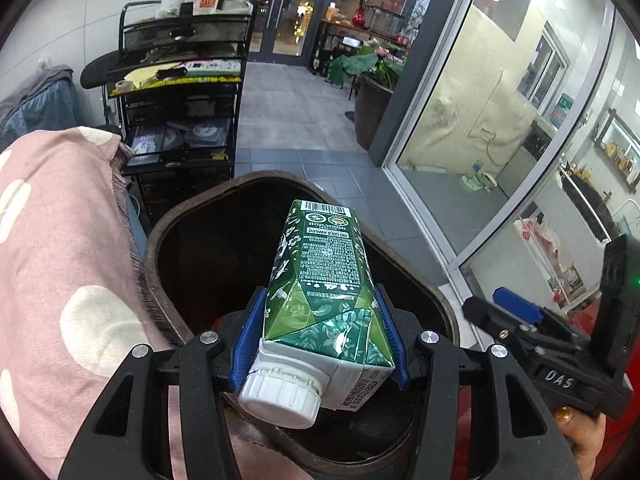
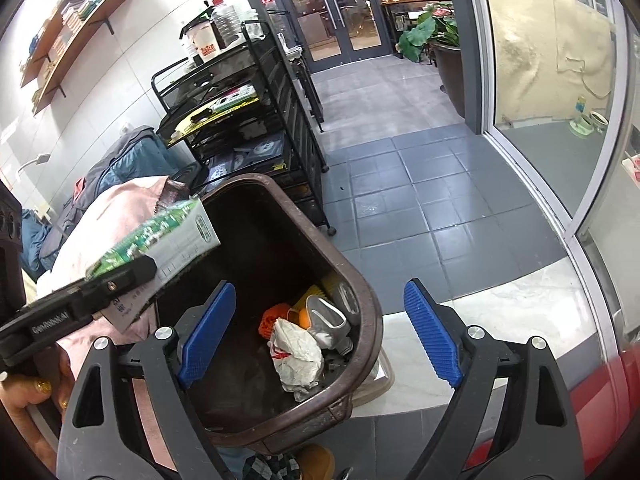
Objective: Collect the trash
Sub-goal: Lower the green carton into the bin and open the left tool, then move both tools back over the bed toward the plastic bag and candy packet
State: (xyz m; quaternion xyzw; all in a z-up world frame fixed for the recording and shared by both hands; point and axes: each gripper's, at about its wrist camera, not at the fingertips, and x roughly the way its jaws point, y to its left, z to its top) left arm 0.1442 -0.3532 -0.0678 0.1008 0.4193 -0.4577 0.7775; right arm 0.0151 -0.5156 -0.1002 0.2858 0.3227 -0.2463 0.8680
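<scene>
Left hand-held gripper [image 1: 320,340] clamps green carton [image 1: 320,280] over brown bin [image 2: 360,300] | right hand-held gripper [image 2: 320,332] wide, empty | bin: crumpled wrappers [image 2: 298,354]

1. The floor [image 2: 400,168] is laid with grey square tiles.
2. A black metal rack [image 2: 256,120] of shelves is set against the white wall [image 2: 120,60].
3. Wooden wall shelves [image 2: 76,28] are mounted above.
4. Glass double doors [image 2: 340,8] are seen beyond, beside a potted plant [image 2: 432,36].
5. Glass panels [image 1: 500,100] are framed on the right.

Carton [image 1: 326,280]: "BBQ GOLD AWARD". Right tongs [image 1: 556,374]: "DAS". Left tongs [image 2: 52,326]: "GenRobot.AI".
</scene>
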